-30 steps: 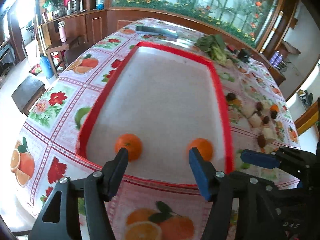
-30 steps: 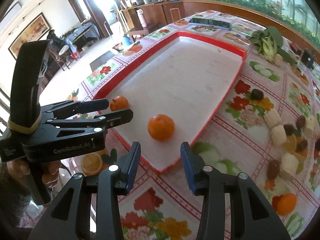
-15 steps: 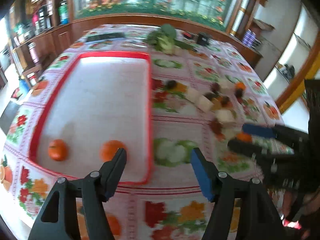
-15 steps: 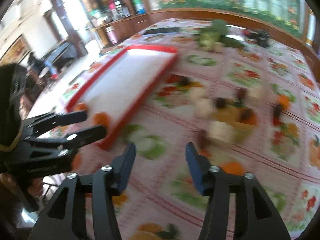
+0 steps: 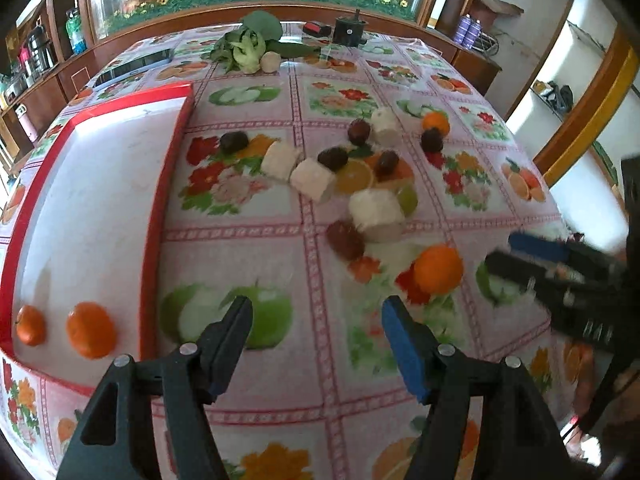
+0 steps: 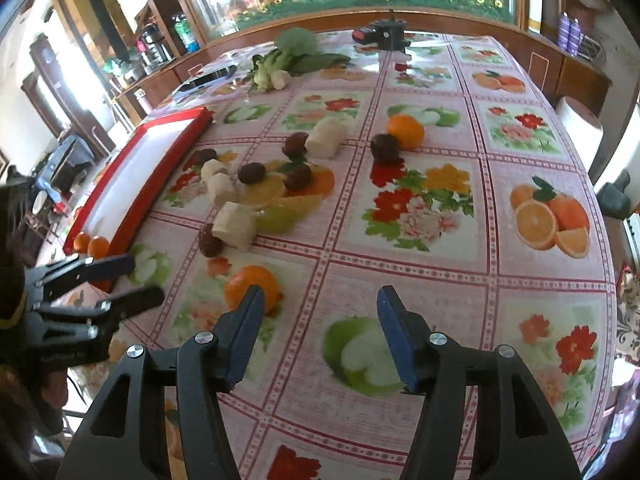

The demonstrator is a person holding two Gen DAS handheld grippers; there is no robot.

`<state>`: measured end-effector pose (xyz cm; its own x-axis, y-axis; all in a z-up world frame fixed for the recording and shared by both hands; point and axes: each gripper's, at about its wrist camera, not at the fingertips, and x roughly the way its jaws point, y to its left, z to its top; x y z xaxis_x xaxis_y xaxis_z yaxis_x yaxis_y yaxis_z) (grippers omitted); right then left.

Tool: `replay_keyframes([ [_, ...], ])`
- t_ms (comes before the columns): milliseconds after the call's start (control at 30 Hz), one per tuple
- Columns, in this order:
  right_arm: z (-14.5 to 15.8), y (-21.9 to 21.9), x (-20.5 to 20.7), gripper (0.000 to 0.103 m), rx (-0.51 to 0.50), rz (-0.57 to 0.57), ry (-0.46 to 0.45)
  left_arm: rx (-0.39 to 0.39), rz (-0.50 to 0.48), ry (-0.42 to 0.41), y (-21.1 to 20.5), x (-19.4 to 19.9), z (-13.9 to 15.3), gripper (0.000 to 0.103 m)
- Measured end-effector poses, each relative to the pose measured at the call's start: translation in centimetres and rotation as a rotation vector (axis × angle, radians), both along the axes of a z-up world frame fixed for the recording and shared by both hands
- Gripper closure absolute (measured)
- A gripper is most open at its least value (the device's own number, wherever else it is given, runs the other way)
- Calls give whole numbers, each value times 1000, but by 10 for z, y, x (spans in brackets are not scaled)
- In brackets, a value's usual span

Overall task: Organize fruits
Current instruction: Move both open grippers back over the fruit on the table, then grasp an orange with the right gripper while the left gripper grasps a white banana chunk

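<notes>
A red-rimmed white tray (image 5: 166, 184) lies at the left with two oranges (image 5: 91, 329) in its near corner. Loose on the flowered tablecloth are a near orange (image 5: 438, 270), a far orange (image 5: 436, 122), several dark round fruits (image 5: 345, 240) and white chunks (image 5: 376, 210). My left gripper (image 5: 316, 320) hangs open over the cloth with nothing between its fingers. My right gripper (image 6: 320, 300) is open too. The near orange (image 6: 250, 284) sits just beyond its left fingertip, outside the jaws. The right gripper (image 5: 520, 252) also shows in the left wrist view, just right of that orange.
A leafy green vegetable (image 5: 248, 46), a dark flat device (image 5: 132, 66) and a black gadget (image 5: 350, 32) lie at the table's far end. A white roll (image 6: 578, 120) stands beyond the right edge. The left gripper (image 6: 108, 280) is close on the right gripper's left.
Both grippers have swung right, away from the tray and over the loose fruit. The right jaws have widened. The two oranges stay in the tray's near corner.
</notes>
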<state>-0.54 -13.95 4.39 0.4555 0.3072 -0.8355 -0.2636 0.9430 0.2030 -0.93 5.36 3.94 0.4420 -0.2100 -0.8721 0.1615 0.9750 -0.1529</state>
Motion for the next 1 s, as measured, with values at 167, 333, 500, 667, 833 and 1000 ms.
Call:
replay_keyframes([
  [167,-6,17,-4,45,26,95,12,37,-32,3,-12,1,-5,33],
  [333,-17,36,0,45,29,149,50,39,-31,10,-9,-2,-7,33],
  [500,-23,44,6,45,30,155,68,33,-7,12,-1,-3,-6,33],
  [667,-27,50,9,45,19,155,59,40,-8,3,0,-6,-5,33],
  [833,-27,60,10,51,-9,190,39,44,-9,3,1,-7,-4,33],
  [1000,-27,59,11,67,-33,182,20,50,-13,7,2,-6,-5,32],
])
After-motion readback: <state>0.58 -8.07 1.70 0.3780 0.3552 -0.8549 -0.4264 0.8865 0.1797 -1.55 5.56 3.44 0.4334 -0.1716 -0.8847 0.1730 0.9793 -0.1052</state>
